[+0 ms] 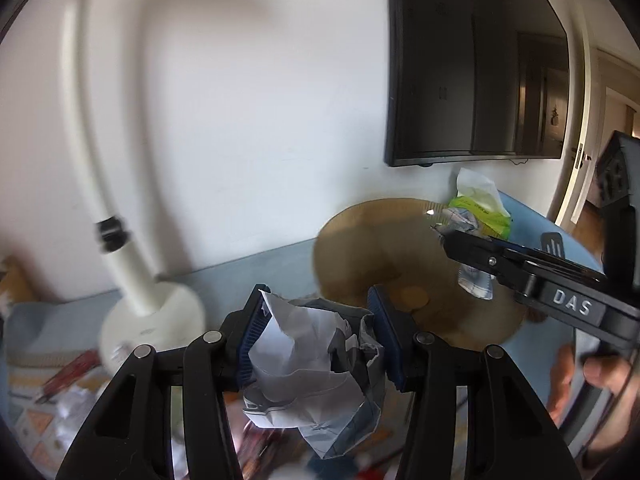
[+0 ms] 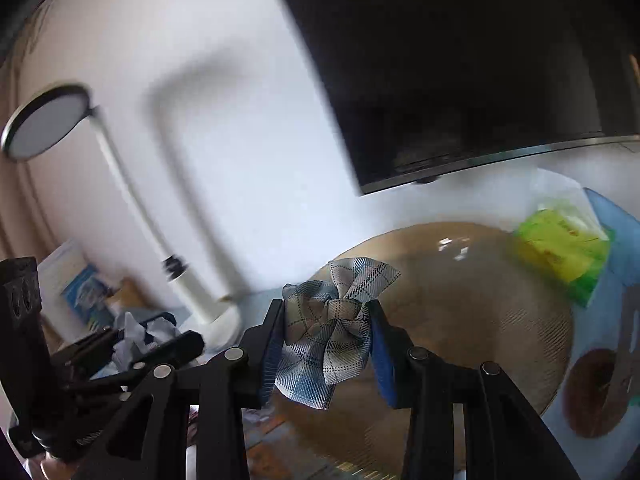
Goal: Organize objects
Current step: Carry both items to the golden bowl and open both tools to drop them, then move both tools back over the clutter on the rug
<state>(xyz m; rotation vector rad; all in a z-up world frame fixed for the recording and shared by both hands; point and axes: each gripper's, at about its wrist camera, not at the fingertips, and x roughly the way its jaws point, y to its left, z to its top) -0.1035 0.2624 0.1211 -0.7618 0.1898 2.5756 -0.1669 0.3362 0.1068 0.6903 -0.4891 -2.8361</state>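
Note:
My left gripper [image 1: 316,336] is shut on a crumpled ball of white and grey paper [image 1: 316,364] and holds it above the cluttered table. It also shows in the right wrist view [image 2: 140,340] at the lower left. My right gripper [image 2: 328,340] is shut on a blue and grey plaid fabric bow [image 2: 332,332], held over the near edge of a round brown woven tray [image 2: 480,300]. In the left wrist view the right gripper [image 1: 452,236] reaches in from the right over the tray [image 1: 380,248], with the bow [image 1: 474,280] hanging from it.
A white desk lamp [image 1: 144,300] stands at the left on the blue table [image 1: 260,268]. A green tissue pack [image 1: 484,208] lies behind the tray by the wall. A dark screen [image 1: 476,60] hangs on the wall. Papers and red items [image 1: 68,376] litter the lower left.

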